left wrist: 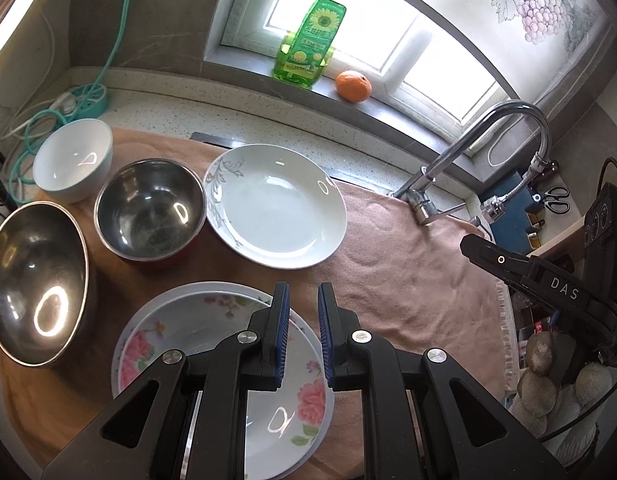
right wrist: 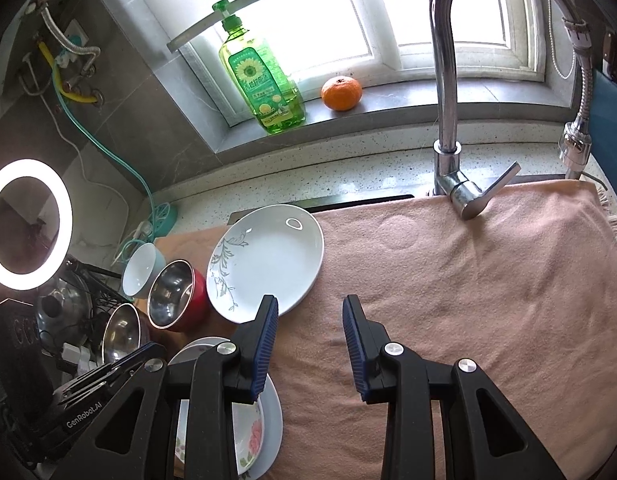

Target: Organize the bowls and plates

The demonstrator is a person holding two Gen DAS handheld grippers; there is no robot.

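A white plate with a grey leaf pattern [left wrist: 274, 206] [right wrist: 266, 260] lies on the pink towel [left wrist: 408, 280] [right wrist: 448, 300]. Left of it stand a red-sided steel bowl [left wrist: 150, 208] [right wrist: 176, 300], a white bowl [left wrist: 74, 160] [right wrist: 140, 266] and a large steel bowl [left wrist: 36, 284] [right wrist: 122, 332]. A flowered plate sits stacked on a plain white plate [left wrist: 224, 376] [right wrist: 252, 428]. My left gripper [left wrist: 304, 334] hovers open and empty over the stack's right rim. My right gripper [right wrist: 310, 344] is open and empty above the towel, just right of the leaf plate.
A chrome faucet [right wrist: 448, 92] [left wrist: 480, 148] rises at the towel's far edge. A green soap bottle [right wrist: 260, 76] and an orange [right wrist: 342, 94] sit on the windowsill. A ring light [right wrist: 26, 224] and cables are at the far left. Several coconuts [left wrist: 556, 388] lie right.
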